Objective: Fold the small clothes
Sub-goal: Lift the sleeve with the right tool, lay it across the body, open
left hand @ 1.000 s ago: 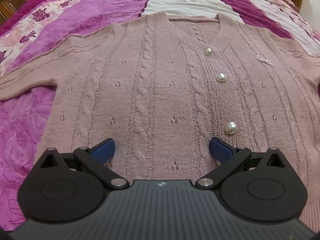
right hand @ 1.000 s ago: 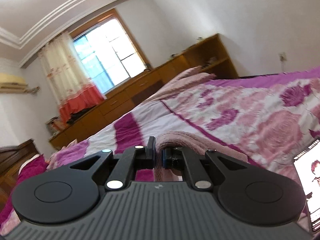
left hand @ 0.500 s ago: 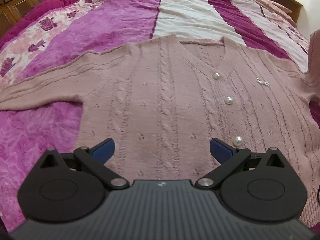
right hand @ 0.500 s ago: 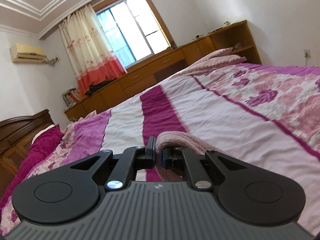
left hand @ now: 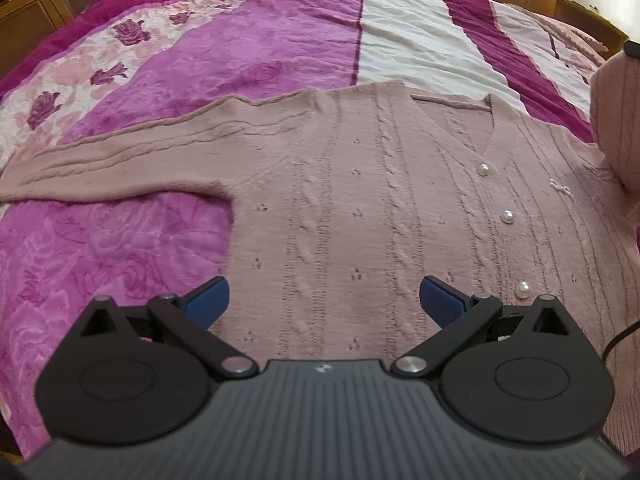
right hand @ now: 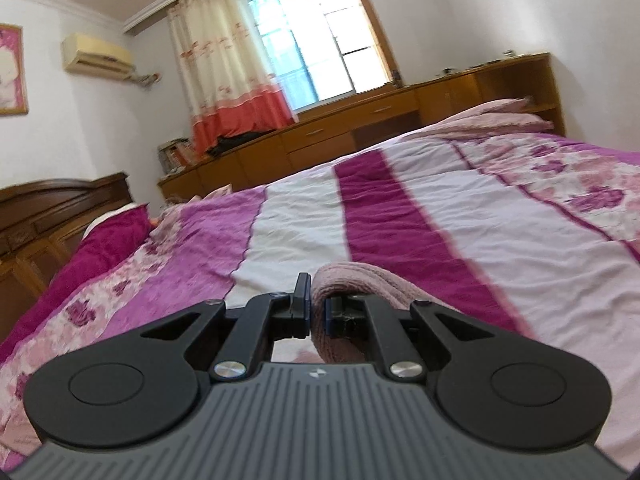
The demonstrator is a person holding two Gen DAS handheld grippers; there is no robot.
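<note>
My left gripper point(left hand: 323, 298) hangs over the near half of the cardigan point(left hand: 360, 208) with its jaws spread wide and nothing between the blue pads point(left hand: 208, 300); it tilts down at the knit without touching it. My right gripper point(right hand: 318, 312) is clamped tight on a fold of the same pink knit, the sleeve point(right hand: 352, 284), which bunches up between the pads and arches away to the right over the near finger. In my left view that lifted sleeve point(left hand: 616, 120) rises as a pink wall at the right edge of the scene, above the cardigan's right shoulder.

The cardigan lies flat and face up on the bedspread point(left hand: 240, 52), neckline far from me, hem near. Its V-neck sits far right of centre, and three pearl buttons point(left hand: 508, 216) run down the front placket toward me, the nearest just beside my left gripper's right finger. A small white bow point(left hand: 560, 187) sits on the chest to the right of the buttons. The other sleeve point(left hand: 120, 160) stretches flat out to the left across the bedspread.

The bedspread runs in magenta, white and rose-patterned bands away from me. Beyond it, in my right view, a wooden cabinet point(right hand: 360, 128) lines the far wall under a window point(right hand: 320, 40) with a cream and orange curtain point(right hand: 232, 72), an air conditioner point(right hand: 96, 58) is mounted to its left, and a dark headboard point(right hand: 60, 208) stands at the far left
</note>
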